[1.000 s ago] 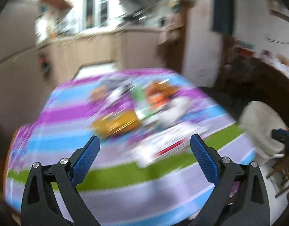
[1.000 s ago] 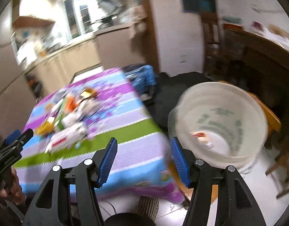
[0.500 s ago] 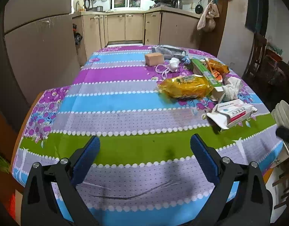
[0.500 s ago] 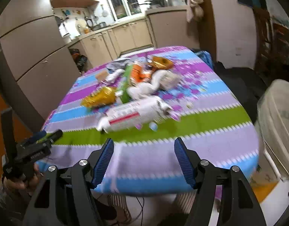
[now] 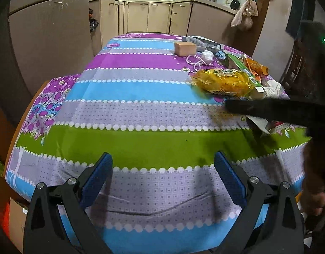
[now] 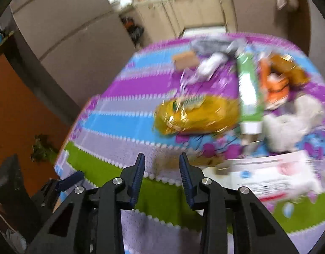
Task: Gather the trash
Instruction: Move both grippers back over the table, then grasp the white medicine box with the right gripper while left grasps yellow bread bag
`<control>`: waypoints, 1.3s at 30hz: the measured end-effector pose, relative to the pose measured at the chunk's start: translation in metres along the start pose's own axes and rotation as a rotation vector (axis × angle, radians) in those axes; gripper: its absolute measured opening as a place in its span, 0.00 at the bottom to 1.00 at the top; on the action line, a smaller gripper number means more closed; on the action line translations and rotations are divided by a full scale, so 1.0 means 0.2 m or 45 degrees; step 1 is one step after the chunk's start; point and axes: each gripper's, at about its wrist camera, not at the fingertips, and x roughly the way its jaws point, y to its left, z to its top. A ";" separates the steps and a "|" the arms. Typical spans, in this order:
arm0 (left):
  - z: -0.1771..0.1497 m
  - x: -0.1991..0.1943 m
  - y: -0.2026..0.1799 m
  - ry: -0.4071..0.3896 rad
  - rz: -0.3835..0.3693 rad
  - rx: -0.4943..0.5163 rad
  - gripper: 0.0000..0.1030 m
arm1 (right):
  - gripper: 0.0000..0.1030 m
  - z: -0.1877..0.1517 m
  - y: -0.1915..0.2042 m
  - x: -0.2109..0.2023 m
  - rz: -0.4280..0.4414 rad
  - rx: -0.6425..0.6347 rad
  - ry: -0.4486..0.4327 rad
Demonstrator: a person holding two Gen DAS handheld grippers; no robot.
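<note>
Trash lies on the right half of a striped tablecloth: a yellow crinkled bag, a green box, orange wrappers, white crumpled paper, and a white and red package. My left gripper is open and empty over the near table edge. My right gripper is open, narrower, and empty, over the table just short of the yellow bag; the right wrist view is blurred.
A tan block, a white cord bundle and a grey bag lie at the table's far end. A fridge stands to the left and kitchen cabinets behind. The right tool's dark body crosses the left wrist view.
Both grippers swung from the bucket side toward the table. The right gripper moved in over the table toward the yellow bag, and its jaws have narrowed. The left gripper has barely moved lately.
</note>
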 end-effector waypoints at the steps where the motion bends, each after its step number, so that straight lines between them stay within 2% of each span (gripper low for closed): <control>1: 0.00 0.00 0.00 0.000 -0.009 0.001 0.91 | 0.31 -0.01 -0.01 -0.01 -0.001 -0.002 -0.029; 4: 0.01 0.00 -0.02 -0.014 -0.026 0.006 0.91 | 0.31 -0.07 -0.05 -0.08 -0.060 0.019 -0.005; 6: 0.01 0.02 -0.02 -0.004 -0.034 0.004 0.91 | 0.32 -0.16 -0.11 -0.17 -0.146 0.029 0.001; 10: 0.00 0.03 -0.03 -0.007 -0.031 0.014 0.93 | 0.35 -0.35 -0.26 -0.35 -0.211 0.131 -0.006; 14: 0.01 0.03 -0.04 -0.010 -0.033 0.021 0.93 | 0.46 -0.50 -0.38 -0.53 -0.351 0.185 -0.045; 18: 0.01 0.03 -0.04 -0.006 -0.033 0.024 0.93 | 0.53 -0.56 -0.40 -0.70 -0.328 0.185 -0.157; 19: 0.01 0.03 -0.04 -0.007 -0.032 0.028 0.93 | 0.54 -0.56 -0.39 -0.74 -0.352 0.175 -0.214; 21: 0.03 0.03 -0.04 -0.018 -0.038 0.055 0.93 | 0.73 -0.52 -0.38 -0.78 -0.459 0.170 -0.316; 23: 0.06 0.01 -0.06 -0.052 -0.045 0.120 0.93 | 0.76 -0.46 -0.38 -0.73 -0.538 0.156 -0.346; 26: 0.14 0.01 -0.10 -0.105 -0.069 0.248 0.93 | 0.76 -0.38 -0.41 -0.59 -0.617 0.103 -0.303; 27: 0.18 0.01 -0.12 -0.128 -0.083 0.305 0.93 | 0.76 -0.36 -0.44 -0.53 -0.673 0.104 -0.277; 31: 0.31 0.05 -0.19 -0.212 -0.134 0.604 0.93 | 0.76 -0.30 -0.50 -0.39 -0.715 0.166 -0.236; 34: 0.41 0.17 -0.22 -0.146 -0.258 0.793 0.93 | 0.68 -0.31 -0.54 -0.35 -0.704 0.187 -0.221; 37: 0.44 0.21 -0.26 -0.145 -0.359 0.942 0.93 | 0.63 -0.29 -0.56 -0.33 -0.685 0.193 -0.236; 39: 0.47 0.24 -0.29 -0.159 -0.435 1.036 0.93 | 0.51 -0.29 -0.57 -0.33 -0.660 0.189 -0.250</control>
